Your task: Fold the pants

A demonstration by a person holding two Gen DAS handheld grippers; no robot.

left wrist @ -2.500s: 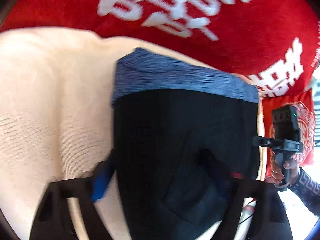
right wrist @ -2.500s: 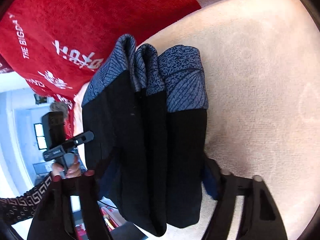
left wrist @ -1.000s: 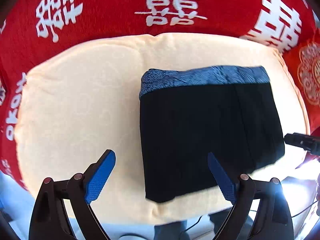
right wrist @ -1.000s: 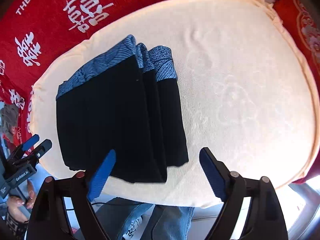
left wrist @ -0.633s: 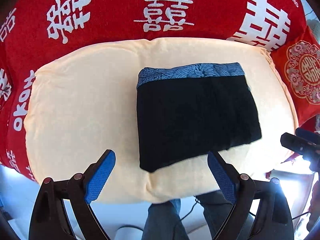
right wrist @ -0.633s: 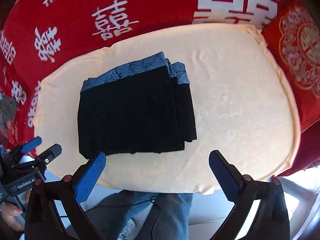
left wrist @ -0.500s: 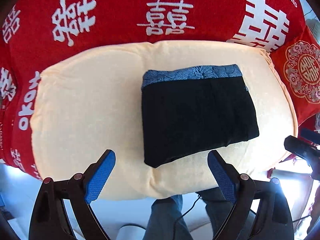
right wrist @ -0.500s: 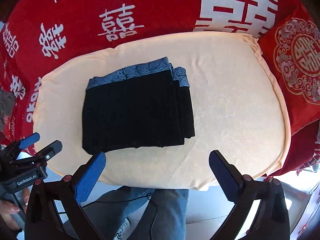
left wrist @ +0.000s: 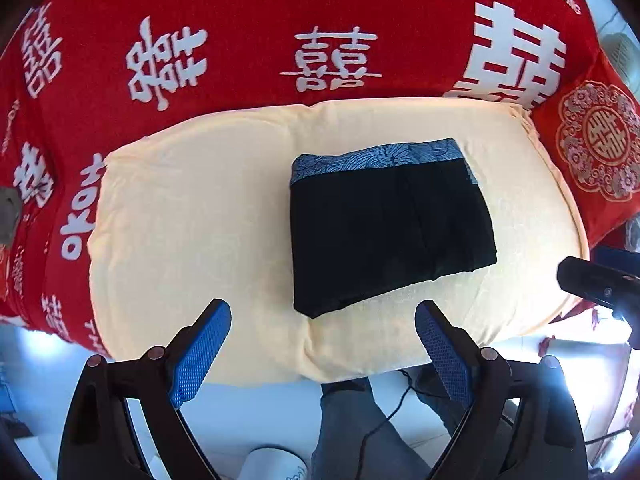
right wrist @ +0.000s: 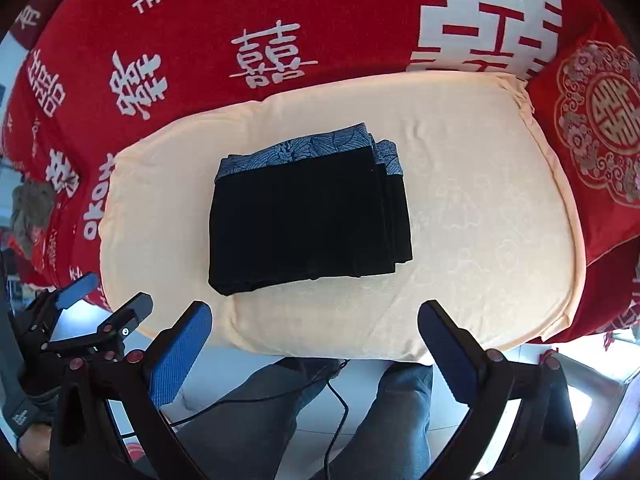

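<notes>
The black pants [left wrist: 390,228] with a blue patterned waistband lie folded into a compact rectangle on a cream cushion [left wrist: 192,216]; they also show in the right wrist view [right wrist: 308,220]. My left gripper [left wrist: 322,324] is open and empty, held back from the cushion's front edge. My right gripper [right wrist: 314,328] is open and empty too, also clear of the pants. The left gripper shows at the lower left of the right wrist view [right wrist: 76,320], and part of the right gripper shows at the right edge of the left wrist view [left wrist: 596,284].
A red blanket with white characters [left wrist: 320,40] covers the sofa behind the cushion. A red embroidered pillow [right wrist: 600,120] sits at the right. The person's legs [right wrist: 400,420] and a cable [right wrist: 336,400] are below, over a pale floor.
Both grippers let go of the pants and pulled back and up from the cushion. The folded pants lie still on it.
</notes>
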